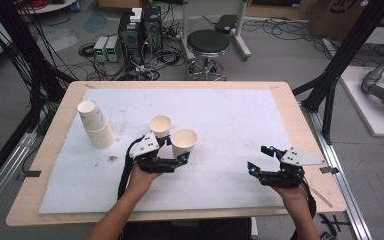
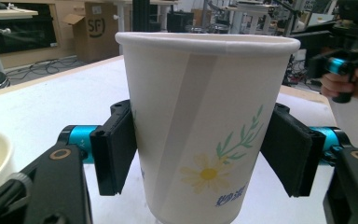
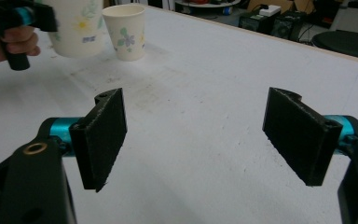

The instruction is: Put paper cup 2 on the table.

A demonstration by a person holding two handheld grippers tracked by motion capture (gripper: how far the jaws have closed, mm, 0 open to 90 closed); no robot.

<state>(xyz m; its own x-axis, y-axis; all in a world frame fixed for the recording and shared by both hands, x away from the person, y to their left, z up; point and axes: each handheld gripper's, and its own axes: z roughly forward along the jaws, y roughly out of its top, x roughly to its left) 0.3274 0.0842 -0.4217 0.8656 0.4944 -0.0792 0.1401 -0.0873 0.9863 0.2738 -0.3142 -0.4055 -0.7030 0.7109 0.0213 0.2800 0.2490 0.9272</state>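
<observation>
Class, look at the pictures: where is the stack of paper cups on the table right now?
In the high view, the stack of paper cups stands at the table's left side, left of the two single cups near the left gripper.

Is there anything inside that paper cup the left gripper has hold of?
From the high view, the cup between the left gripper's jaws looks empty near its rim. Its bottom is hidden by the wall, so I cannot tell.

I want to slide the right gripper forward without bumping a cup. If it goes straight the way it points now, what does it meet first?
Probably nothing: between the open right gripper fingers lies only bare white table cover. Both cups stand well to the left of that line, though depth is hard to judge.
</observation>
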